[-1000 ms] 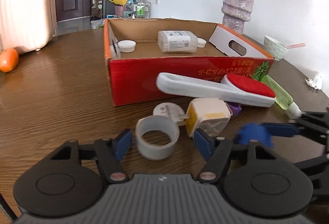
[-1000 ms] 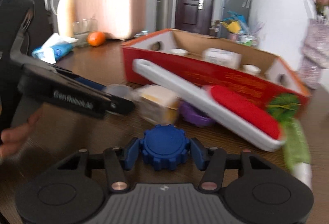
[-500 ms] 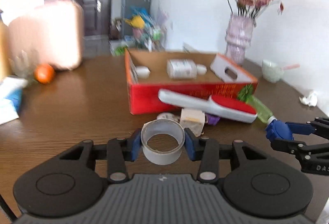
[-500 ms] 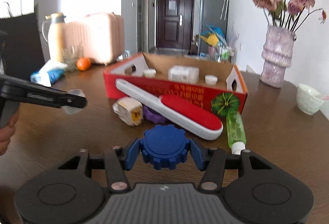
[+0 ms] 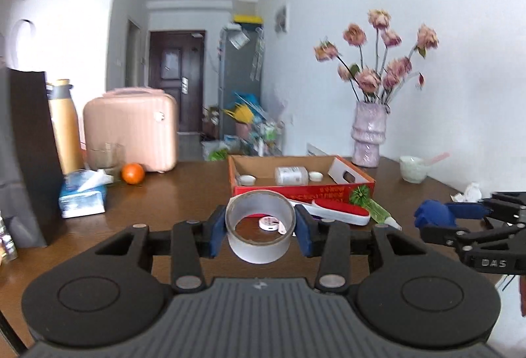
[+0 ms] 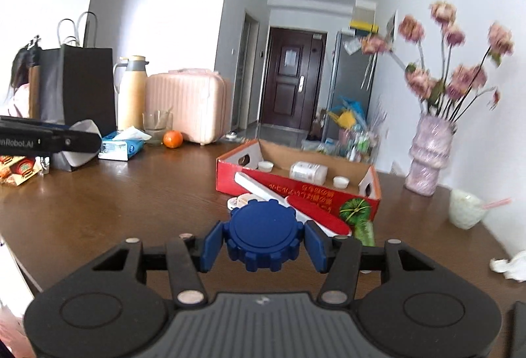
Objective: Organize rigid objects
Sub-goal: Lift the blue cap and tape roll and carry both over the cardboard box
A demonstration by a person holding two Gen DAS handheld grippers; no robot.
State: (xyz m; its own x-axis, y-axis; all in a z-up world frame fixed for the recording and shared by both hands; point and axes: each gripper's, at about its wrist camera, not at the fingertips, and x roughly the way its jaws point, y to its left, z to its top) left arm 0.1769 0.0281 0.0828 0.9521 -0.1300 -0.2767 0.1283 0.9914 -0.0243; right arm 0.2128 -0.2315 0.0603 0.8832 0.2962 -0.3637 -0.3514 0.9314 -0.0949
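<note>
Both tools loaded, mid-carry above table (image 5: 171,196): left tool (image 5: 259,226) clamped on tape roll (image 5: 259,226), right tool (image 6: 263,239) clamped on blue gear knob (image 6: 263,234); next prob. carry fwd over red box (image 6: 296,190), then drop inside w/o hitting brush (image 6: 315,210).

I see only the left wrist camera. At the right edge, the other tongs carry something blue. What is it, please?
Observer: A round blue knob with a toothed rim, clamped between both pads of the right tongs.
Operator: Thank you. In the cardboard box I see one white flap with a hole, at its right end. Is there one at the left end?
Observer: Yes, the box has a second holed flap there.
</note>
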